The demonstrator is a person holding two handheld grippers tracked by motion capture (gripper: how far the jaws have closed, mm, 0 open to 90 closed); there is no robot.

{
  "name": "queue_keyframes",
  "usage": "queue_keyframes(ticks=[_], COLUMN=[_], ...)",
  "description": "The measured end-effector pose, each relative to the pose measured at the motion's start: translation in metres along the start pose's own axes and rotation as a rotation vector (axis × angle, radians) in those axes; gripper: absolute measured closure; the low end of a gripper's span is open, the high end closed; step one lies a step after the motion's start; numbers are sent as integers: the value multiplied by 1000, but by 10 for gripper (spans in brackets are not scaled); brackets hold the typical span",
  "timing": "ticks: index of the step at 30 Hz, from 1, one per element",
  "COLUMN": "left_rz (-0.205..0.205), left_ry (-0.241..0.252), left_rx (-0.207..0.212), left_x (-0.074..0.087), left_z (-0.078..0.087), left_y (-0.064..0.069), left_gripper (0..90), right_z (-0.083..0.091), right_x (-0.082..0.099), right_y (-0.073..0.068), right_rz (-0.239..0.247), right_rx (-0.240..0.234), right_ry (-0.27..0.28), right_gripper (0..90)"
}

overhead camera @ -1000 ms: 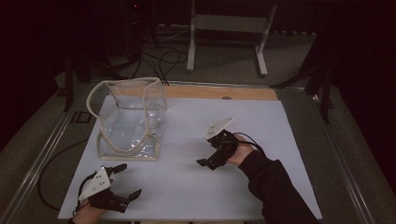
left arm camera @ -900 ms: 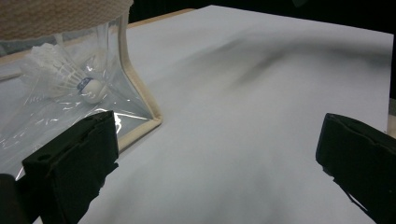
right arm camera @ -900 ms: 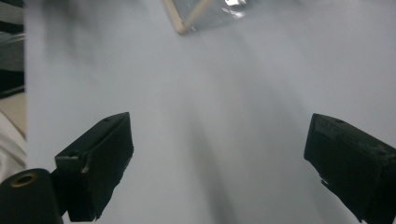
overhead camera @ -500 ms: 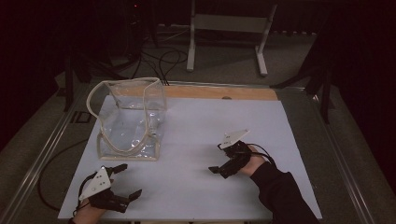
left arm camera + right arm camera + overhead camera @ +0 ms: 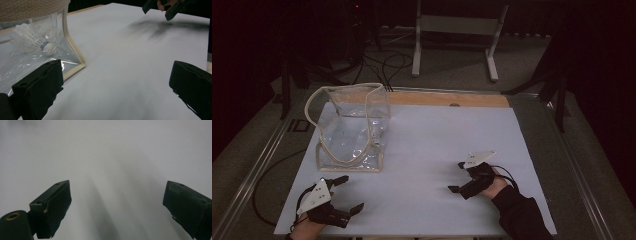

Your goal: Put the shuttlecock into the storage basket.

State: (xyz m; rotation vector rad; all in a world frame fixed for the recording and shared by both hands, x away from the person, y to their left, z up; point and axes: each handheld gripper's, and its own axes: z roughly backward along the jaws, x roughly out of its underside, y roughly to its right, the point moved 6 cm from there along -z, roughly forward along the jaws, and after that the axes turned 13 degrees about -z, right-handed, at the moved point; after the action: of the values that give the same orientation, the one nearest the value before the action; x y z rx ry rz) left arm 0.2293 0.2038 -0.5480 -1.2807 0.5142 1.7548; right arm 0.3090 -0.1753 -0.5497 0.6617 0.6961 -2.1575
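Note:
A clear plastic bag [image 5: 352, 131] with beige trim stands open on the left of the white table [image 5: 437, 135]. In the left gripper view a white shuttlecock [image 5: 37, 43] lies inside the bag [image 5: 20, 65]. My left gripper [image 5: 348, 194] rests near the front left corner, open and empty, a short way in front of the bag. In its own view the left gripper [image 5: 116, 64] has its jaws wide apart over bare table. My right gripper [image 5: 457, 177] sits at the front right, open and empty. The right gripper [image 5: 117, 186] looks down at plain white surface.
A wooden strip [image 5: 447, 98] runs along the table's far edge. Beyond it a metal stand [image 5: 457, 25] and cables [image 5: 382, 65] lie on the dark floor. The other gripper [image 5: 162, 7] shows at the top right of the left gripper view.
My right gripper has drawn back toward the front right of the table, away from the bag. The left gripper and the bag have stayed put.

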Motion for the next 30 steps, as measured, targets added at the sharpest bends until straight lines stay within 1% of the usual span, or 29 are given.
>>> queue_keyframes(ticks=[5, 6, 10, 12, 13, 17, 19, 21, 22, 24, 26, 30], left_rz=[0, 0, 0, 1, -1, 0, -1, 0, 0, -1, -1, 0], left_ry=[2, 2, 0, 2, 1, -1, -1, -1, 0, 0, 0, 1], left_rx=[-1, 0, 0, 0, 0, 1, 1, 0, 1, 1, 1, 0], left_x=[0, 0, 0, 0, 0, 0, 0, 0, 0, 0, 0, 0], left_z=[0, 0, 0, 0, 0, 0, 0, -1, -1, -1, 0, 0], left_y=[0, 0, 0, 0, 0, 0, 0, 0, 0, 0, 0, 0], left_gripper=[4, 4, 4, 4, 4, 4, 4, 4, 4, 4, 4, 4], right_z=[7, 9, 14, 17, 19, 27, 30, 32, 34, 37, 39, 45], right_x=[11, 14, 25, 30, 33, 41, 45, 50, 52, 55, 59, 66], right_y=[5, 6, 9, 11, 12, 17, 19, 22, 24, 27, 28, 31], right_rz=[-19, -29, -29, -37, -45, -71, -78, -87, -99, -112, -115, -120], right_rx=[11, 14, 30, 40, 44, 69, 81, 96, 103, 109, 125, 157], right_ry=[22, 27, 30, 32, 46, 88, 98, 102, 101, 107, 102, 128], right_gripper=[78, 78, 78, 78, 78, 79, 78, 79, 79, 79, 79, 79])
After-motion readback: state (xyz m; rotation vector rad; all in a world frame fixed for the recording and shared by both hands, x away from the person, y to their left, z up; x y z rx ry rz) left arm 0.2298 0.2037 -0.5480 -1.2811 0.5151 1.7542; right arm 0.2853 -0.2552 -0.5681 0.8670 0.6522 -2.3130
